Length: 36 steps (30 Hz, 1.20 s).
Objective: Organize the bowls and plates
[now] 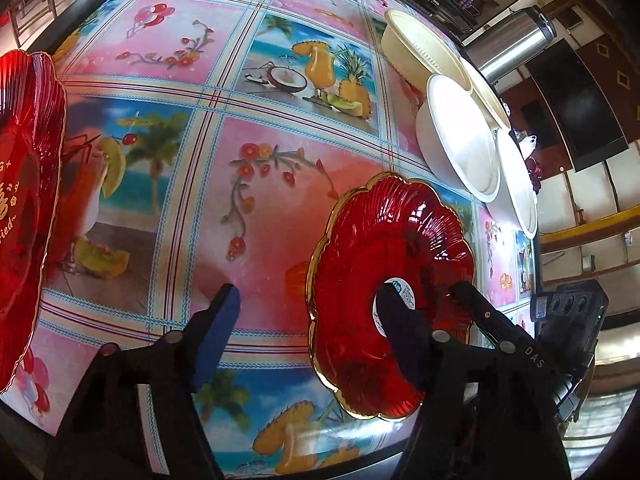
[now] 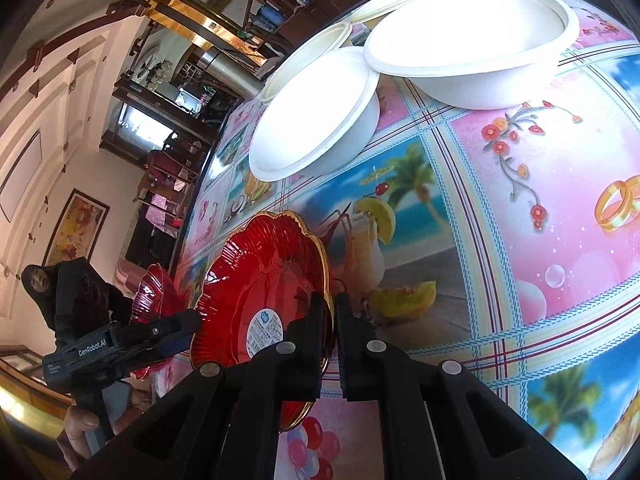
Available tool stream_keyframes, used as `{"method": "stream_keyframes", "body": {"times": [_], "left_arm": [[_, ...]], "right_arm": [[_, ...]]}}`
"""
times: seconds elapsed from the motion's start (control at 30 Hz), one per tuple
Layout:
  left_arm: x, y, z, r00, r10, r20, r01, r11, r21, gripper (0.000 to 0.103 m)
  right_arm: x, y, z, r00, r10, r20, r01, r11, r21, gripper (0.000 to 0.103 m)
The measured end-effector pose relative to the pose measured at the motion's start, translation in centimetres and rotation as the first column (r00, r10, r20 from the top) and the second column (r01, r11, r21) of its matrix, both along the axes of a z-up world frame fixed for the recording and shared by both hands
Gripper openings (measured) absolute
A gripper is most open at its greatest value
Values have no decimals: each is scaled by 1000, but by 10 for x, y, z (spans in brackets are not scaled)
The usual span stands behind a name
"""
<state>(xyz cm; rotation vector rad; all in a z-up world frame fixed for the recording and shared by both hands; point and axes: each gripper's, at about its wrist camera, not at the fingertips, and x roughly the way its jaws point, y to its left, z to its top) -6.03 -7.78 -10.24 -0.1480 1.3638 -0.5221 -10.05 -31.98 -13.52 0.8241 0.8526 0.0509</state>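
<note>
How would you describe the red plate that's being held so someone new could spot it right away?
Start at the table with the tropical-drink cloth, and look to its near edge, short of the white bowls. The red plate there is flower-shaped with a gold rim, pinched at its edge by the right gripper. Unlike the other red plate, it carries a round white sticker at its centre.

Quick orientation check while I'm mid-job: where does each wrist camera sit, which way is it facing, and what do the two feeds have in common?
Left wrist view: rides the left tool, aimed steeply down at the tablecloth; its two fingers stand apart, one over the red plate; the right tool reaches in from the right.
Right wrist view: rides the right tool, angled down across the table, pinching the red plate's rim; the left tool and a hand show at left.
Shared: the red plate, white bowls, second red plate.
</note>
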Motion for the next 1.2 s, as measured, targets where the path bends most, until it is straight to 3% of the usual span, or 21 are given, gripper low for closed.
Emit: {"method": "stream_keyframes", "body": {"times": [0.03, 0.1, 0.2, 0.27, 0.93, 1.2], "left_arm": [[0, -1, -1, 1000, -1, -2, 1, 1000, 0, 56], [-2, -2, -2, 1000, -10, -11, 10, 1000, -11, 35], [-4, -5, -5, 1000, -19, -18, 19, 1000, -21, 14], [-6, -5, -5, 1000, -21, -2, 21, 1000, -14, 8], [-16, -3, -1, 997, -21, 79, 23, 999, -24, 7], [-24, 17, 28, 987, -8, 160, 14, 999, -39, 7]], "right_arm": [[0, 0, -1, 1000, 2, -3, -2, 1000, 2, 6], [-2, -3, -2, 1000, 4, -3, -4, 1000, 5, 6], [1, -1, -1, 1000, 4, -5, -4, 1000, 9, 6], [1, -1, -1, 1000, 4, -6, -4, 1000, 9, 6], [-1, 1, 1, 999, -31, -15, 31, 1000, -1, 6], [-2, 13, 15, 1000, -17, 2, 17, 1000, -13, 6]]}}
